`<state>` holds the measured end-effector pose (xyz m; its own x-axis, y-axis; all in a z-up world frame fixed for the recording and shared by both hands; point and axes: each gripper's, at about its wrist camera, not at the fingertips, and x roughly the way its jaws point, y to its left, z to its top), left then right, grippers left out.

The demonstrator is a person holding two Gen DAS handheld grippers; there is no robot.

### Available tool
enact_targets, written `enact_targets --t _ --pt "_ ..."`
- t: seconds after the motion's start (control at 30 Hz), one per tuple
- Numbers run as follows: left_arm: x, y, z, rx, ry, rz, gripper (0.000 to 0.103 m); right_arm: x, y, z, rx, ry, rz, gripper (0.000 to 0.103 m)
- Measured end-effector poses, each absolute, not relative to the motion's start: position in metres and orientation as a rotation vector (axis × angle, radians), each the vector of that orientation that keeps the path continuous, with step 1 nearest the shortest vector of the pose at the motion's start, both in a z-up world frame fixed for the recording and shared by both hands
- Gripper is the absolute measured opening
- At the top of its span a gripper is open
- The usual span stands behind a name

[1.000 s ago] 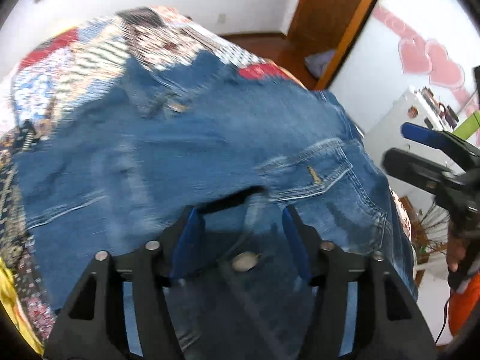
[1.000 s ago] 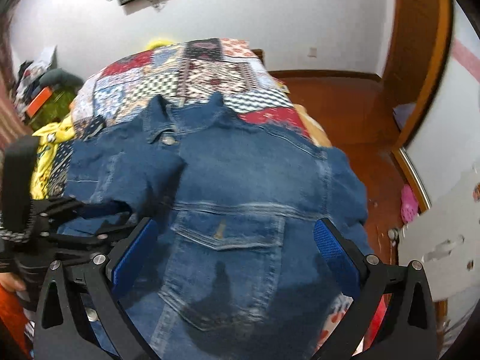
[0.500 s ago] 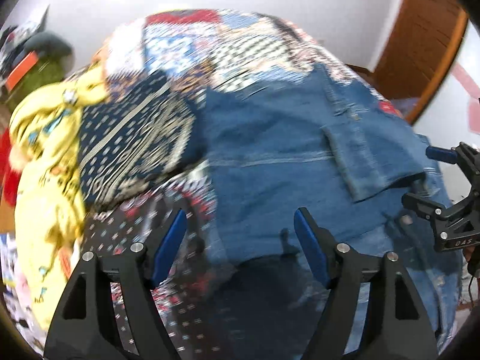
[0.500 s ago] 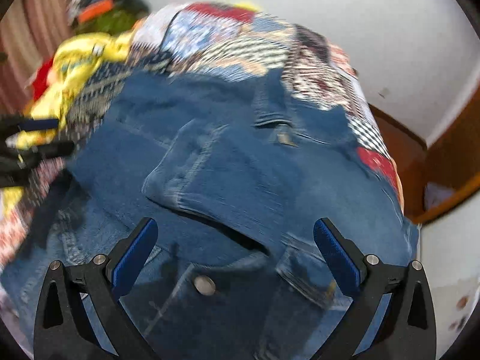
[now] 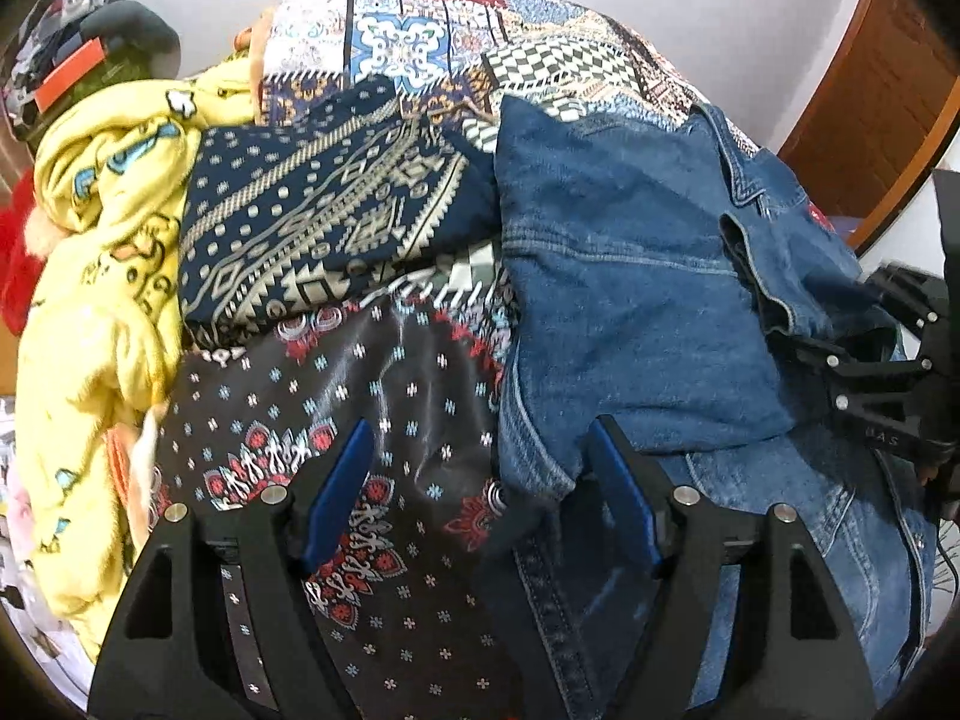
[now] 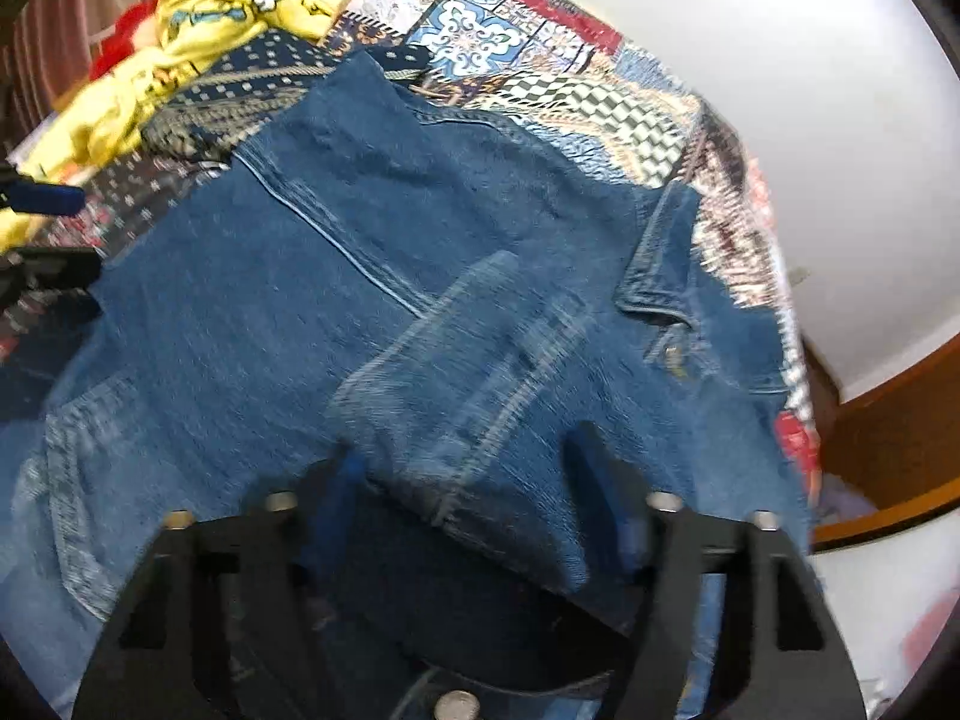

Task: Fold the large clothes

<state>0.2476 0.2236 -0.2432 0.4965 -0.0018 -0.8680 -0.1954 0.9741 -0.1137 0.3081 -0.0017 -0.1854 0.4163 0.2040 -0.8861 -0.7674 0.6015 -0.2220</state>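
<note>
A blue denim jacket [image 5: 624,300] lies on a patchwork bedspread [image 5: 432,36], one sleeve folded across its body [image 6: 468,372]. My left gripper [image 5: 480,480] is open and empty, hovering over the jacket's left edge and a dark patterned cloth. My right gripper [image 6: 474,474] is open over the folded sleeve cuff, with denim lying between its fingers; the view is blurred. The right gripper also shows at the right edge of the left wrist view [image 5: 888,372].
A navy patterned cloth [image 5: 324,222] and a dark floral cloth [image 5: 360,396] lie left of the jacket. A yellow garment [image 5: 96,276] is heaped at the far left. A wooden door frame [image 5: 888,90] stands at the right.
My left gripper let go of the denim, opened and swung left to the jacket's edge. My right gripper moved in low over the folded sleeve.
</note>
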Motion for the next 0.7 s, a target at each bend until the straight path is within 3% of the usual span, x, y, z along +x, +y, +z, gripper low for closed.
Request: enact_targets --t 0.07,0.13,0.47,0.7 --pt "0.251 0.221 -0.234 -0.207 1.030 0.112 0.073 0.312 -0.003 -0.183 -0.641 0.976 0.696 0.027" --pt "0.256 0.217 -0.227 -0.207 1.016 0.101 0.073 0.308 -0.008 -0.176 -0.613 0.955 0.686 0.015" --pt "0.292 0.166 -0.210 -0.163 1.001 -0.006 0.073 0.329 -0.093 -0.107 -0.285 0.868 0.524 0.011" --pt "0.305 0.132 -0.236 -0.103 1.080 -0.030 0.073 0.337 -0.179 -0.108 -0.077 0.895 0.390 0.009"
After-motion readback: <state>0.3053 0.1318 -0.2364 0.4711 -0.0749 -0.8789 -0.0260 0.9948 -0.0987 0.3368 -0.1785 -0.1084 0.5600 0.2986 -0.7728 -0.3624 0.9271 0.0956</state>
